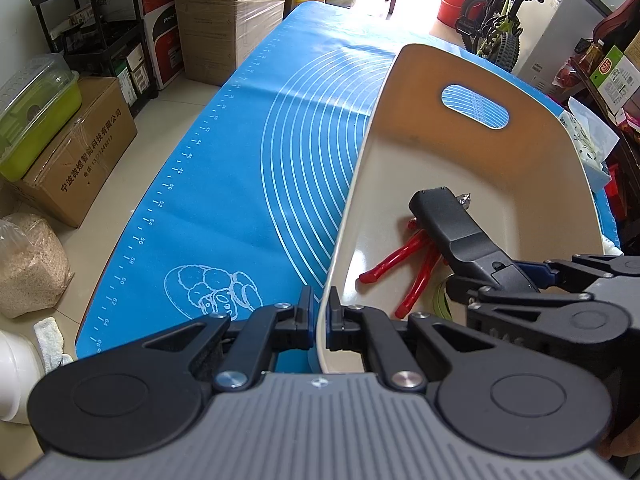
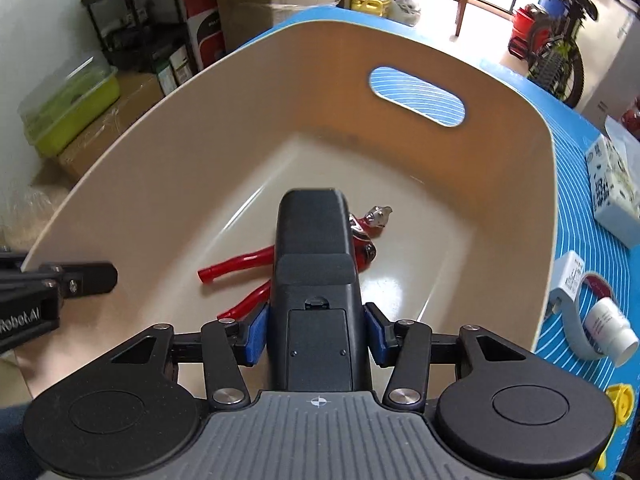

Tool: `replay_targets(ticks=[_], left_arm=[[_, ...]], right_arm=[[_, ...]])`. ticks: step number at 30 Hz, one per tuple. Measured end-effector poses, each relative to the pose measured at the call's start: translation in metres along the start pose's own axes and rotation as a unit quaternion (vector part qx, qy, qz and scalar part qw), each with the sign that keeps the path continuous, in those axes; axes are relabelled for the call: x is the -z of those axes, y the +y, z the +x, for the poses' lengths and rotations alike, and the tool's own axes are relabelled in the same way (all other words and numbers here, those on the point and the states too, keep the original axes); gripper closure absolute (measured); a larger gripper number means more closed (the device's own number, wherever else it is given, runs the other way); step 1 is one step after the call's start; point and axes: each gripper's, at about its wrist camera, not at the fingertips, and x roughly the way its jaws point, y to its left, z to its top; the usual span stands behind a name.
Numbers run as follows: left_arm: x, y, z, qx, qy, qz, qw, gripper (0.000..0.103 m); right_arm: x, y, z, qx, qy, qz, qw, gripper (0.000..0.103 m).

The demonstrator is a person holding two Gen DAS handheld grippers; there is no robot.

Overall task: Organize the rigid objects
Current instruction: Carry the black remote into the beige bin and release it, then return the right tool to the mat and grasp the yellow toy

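A cream plastic basket [image 1: 360, 184] with a handle slot stands on the blue mat [image 1: 224, 168]. My left gripper [image 1: 319, 320] is shut on the basket's near left rim. My right gripper [image 2: 316, 330] is shut on a black remote control [image 2: 314, 280] and holds it over the basket's inside [image 2: 420, 248]; the remote also shows in the left wrist view [image 1: 456, 232]. Red-handled pliers [image 2: 248, 260] lie on the basket floor under the remote, also seen in the left wrist view [image 1: 394, 268].
On the mat right of the basket lie a white pill bottle [image 2: 610, 326], a white charger with grey strap [image 2: 570, 276], a patterned white box [image 2: 614, 188] and a yellow item [image 2: 618, 404]. Cardboard boxes [image 1: 76, 152], shelves and a bicycle [image 1: 500, 20] stand around the table.
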Motion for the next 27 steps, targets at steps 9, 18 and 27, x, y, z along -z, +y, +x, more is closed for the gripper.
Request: replay_targets(ticks=[9, 18, 27], left_arm=[[-0.001, 0.0, -0.001, 0.0, 0.001, 0.0, 1.0, 0.096], [-0.002, 0.001, 0.0, 0.001, 0.001, -0.002, 1.0, 0.096], [-0.002, 0.002, -0.001, 0.003, 0.001, -0.003, 1.0, 0.096]], right_arm=[[-0.001, -0.019, -0.04, -0.047, -0.061, 0.034, 0.997, 0.023], [0.008, -0.077, -0.085, -0.018, -0.122, 0.106, 0.987, 0.019], [0.042, -0.145, -0.091, 0.08, -0.13, 0.151, 0.977, 0.019]])
